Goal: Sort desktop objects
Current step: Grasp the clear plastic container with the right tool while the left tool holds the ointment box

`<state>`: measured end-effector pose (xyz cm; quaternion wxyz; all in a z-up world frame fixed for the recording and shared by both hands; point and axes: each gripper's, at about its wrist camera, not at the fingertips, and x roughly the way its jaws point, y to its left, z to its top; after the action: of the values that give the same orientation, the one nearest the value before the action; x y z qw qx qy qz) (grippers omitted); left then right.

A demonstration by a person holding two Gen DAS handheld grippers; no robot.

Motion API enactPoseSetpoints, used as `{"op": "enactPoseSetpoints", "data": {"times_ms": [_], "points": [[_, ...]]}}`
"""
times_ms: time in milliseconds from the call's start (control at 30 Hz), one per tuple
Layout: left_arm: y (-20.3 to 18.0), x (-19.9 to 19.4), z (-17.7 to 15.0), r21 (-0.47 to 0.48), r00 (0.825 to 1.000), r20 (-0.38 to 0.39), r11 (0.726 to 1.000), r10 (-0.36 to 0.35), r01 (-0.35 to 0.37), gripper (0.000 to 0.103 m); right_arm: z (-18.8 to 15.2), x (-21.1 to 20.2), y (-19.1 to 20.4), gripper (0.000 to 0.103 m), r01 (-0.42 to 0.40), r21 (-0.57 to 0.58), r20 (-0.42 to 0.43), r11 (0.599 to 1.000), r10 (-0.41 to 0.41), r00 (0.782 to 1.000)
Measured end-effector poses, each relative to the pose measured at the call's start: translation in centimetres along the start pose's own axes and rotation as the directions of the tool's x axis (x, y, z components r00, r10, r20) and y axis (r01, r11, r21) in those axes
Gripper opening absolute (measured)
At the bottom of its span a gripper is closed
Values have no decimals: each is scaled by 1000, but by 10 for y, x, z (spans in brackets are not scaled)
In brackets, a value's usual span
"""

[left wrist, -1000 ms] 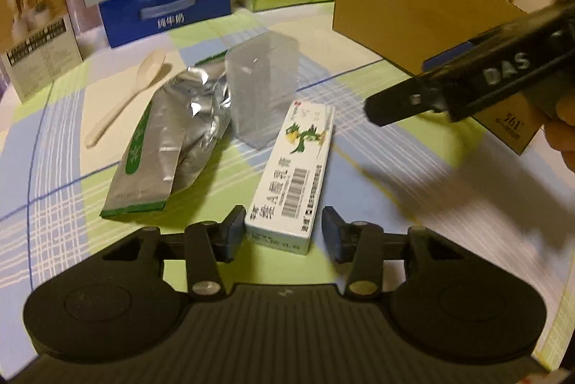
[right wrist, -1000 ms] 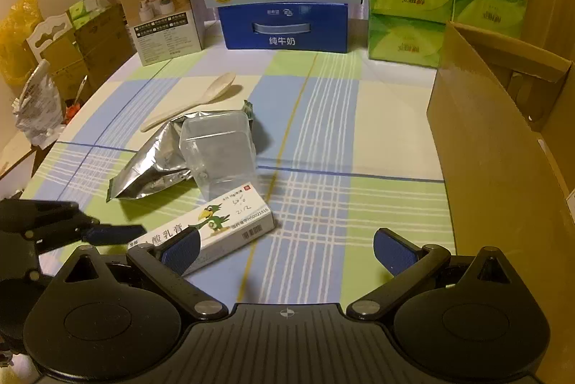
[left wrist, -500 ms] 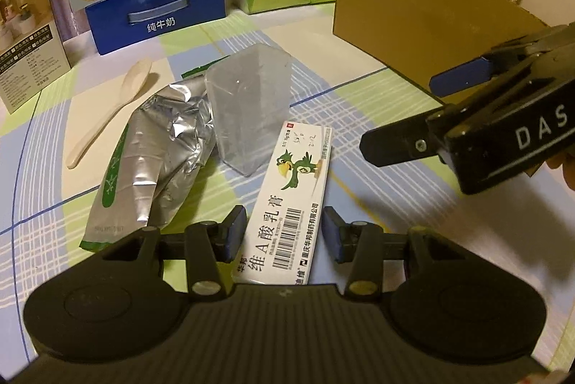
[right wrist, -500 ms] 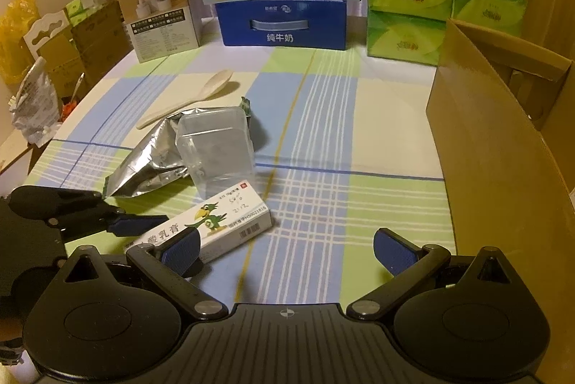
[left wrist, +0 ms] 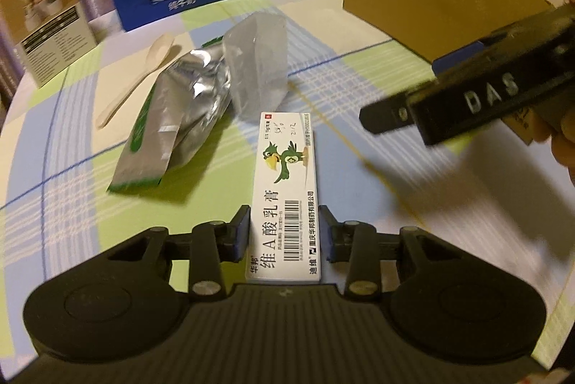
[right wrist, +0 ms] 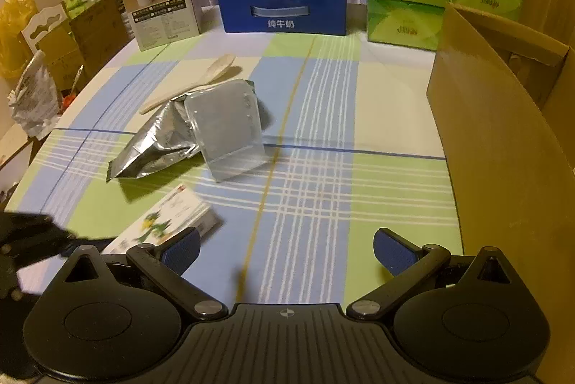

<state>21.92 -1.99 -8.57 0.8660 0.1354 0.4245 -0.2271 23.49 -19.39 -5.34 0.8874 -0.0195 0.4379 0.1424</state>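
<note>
The left gripper (left wrist: 284, 233) has its two blue-padded fingers set against the long sides of the ointment carton (left wrist: 285, 197), pinching it near its printed end. Whether the carton is lifted or resting on the checked tablecloth (left wrist: 359, 68) cannot be told. The right gripper (right wrist: 285, 247) is spread wide and holds nothing; in the left wrist view it appears blurred at the right edge, above the cloth and apart from the carton.

Beyond the carton stands a frosted plastic container (left wrist: 257, 75), touching a crumpled silver foil pouch (left wrist: 176, 129). A pale plastic spoon (left wrist: 136, 82) lies further off, beside the pouch. An open cardboard box (right wrist: 503, 147) stands to the right, probably the sorting destination.

Risks, as judged:
- The grip sits near one end of the carton, so the free end may droop or swing when raised.
- The carton is thin card; a hard squeeze could crush it.
- The far end of the carton lies just beside the container, so a forward push could tip it.
- The right gripper is close to the likely path to the box, and the two tools could collide.

Legible writing: the carton reads "维A酸乳膏", "华邦" and "迪维", with a green bird emblem and a barcode. The right gripper's side reads "DAS". The blue milk carton (right wrist: 284, 10) reads "纯牛奶".
</note>
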Motion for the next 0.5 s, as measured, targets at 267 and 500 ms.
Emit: {"op": "enactPoseSetpoints", "data": {"times_ms": [267,500], "points": [[8,-23,-24,-137,995,-22,986,98,-100,33,6,4,15,101,-17,-56,32,998,19,999],[33,-16,-24,-271,992,-5,955,127,-124,33,17,24,26,93,-40,-169,95,985,57,994]]}}
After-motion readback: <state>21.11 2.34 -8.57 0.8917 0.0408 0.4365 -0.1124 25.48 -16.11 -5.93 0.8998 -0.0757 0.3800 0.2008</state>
